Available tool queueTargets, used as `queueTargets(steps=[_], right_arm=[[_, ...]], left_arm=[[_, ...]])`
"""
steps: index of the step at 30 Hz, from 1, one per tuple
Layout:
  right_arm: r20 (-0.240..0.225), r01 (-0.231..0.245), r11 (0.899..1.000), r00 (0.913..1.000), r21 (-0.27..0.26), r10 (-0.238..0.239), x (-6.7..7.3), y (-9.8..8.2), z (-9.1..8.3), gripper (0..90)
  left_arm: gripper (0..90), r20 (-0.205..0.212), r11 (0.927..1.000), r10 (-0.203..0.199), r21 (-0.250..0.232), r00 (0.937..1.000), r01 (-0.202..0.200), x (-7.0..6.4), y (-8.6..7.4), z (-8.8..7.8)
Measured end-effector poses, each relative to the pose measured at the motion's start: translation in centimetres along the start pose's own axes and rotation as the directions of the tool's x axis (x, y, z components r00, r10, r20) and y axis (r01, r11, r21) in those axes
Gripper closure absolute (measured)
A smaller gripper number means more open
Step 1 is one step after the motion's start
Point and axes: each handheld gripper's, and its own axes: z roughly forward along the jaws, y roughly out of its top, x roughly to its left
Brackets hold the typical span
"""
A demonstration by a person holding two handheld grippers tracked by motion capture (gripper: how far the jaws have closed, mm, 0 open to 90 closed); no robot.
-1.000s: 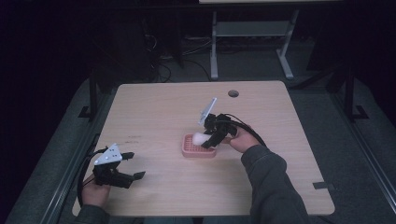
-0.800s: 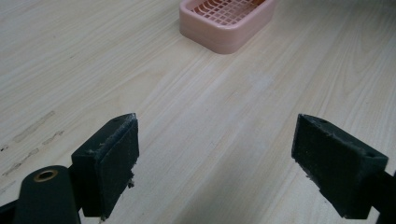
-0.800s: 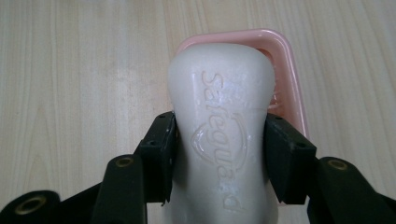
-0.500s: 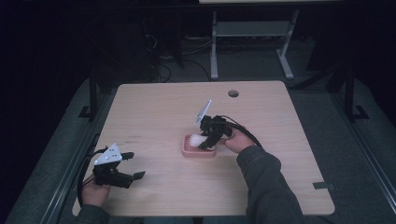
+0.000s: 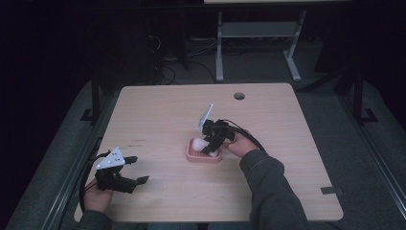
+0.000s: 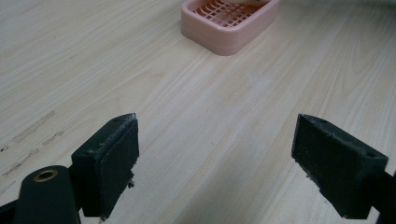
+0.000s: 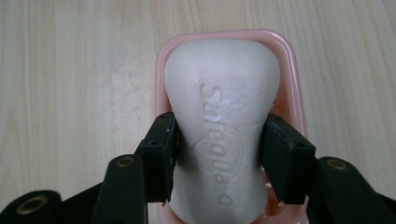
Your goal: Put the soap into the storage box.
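1. Now the right gripper (image 7: 218, 154) clamps a white soap bar (image 7: 222, 112) at its narrow waist, one black pad pressed against each side.
2. Directly under the bar sits a pink dish (image 7: 293, 84), its rim showing around the bar from 10 to 3 o'clock in the right gripper view.
3. Seen from above, the dish (image 5: 195, 156) lies a little toward 6 o'clock from the middle of the table (image 5: 158, 110), with the right gripper (image 5: 209, 143) tilted down over it from 3 o'clock.
4. Meanwhile the left gripper (image 5: 134, 168) rests near the table's 7 o'clock corner, well apart from the dish.
5. Its jaws stand wide apart over bare wood, grasping nothing.
6. From the left gripper view the dish (image 6: 224, 35) lies ahead at 12 o'clock, its slotted floor visible.
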Motion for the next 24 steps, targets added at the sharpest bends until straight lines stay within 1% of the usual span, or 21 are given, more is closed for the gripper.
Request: queueTargets(steps=[2,4,9,15,24], right_arm=[[0.003,0.006,1.000,1.0000,0.000,-0.006,-0.12,-0.02,0.16,48.9],[-0.002,-0.005,1.000,1.0000,-0.004,0.005,-0.16,0.00,0.23,48.9],[0.012,0.007,1.000,0.9999,0.001,-0.007,-0.20,0.18,0.42,48.8],[0.018,0.005,1.000,0.9998,0.005,-0.005,-0.26,0.28,0.70,48.8],[0.015,0.001,1.000,0.9999,0.021,-0.001,-0.23,0.31,1.08,48.4]], left_arm=[[14.8,0.000,1.0000,-0.001,0.000,1.0000,0.001,0.00,0.00,0.00],[14.8,0.000,1.0000,-0.001,0.000,1.0000,0.001,0.00,0.00,0.01],[14.8,0.001,1.0000,0.000,0.001,1.0000,0.000,0.01,0.00,0.03],[14.8,0.001,1.0000,0.002,0.001,1.0000,-0.002,0.03,0.00,0.01],[14.8,0.001,1.0000,0.000,0.001,1.0000,0.000,0.00,0.00,0.01]])
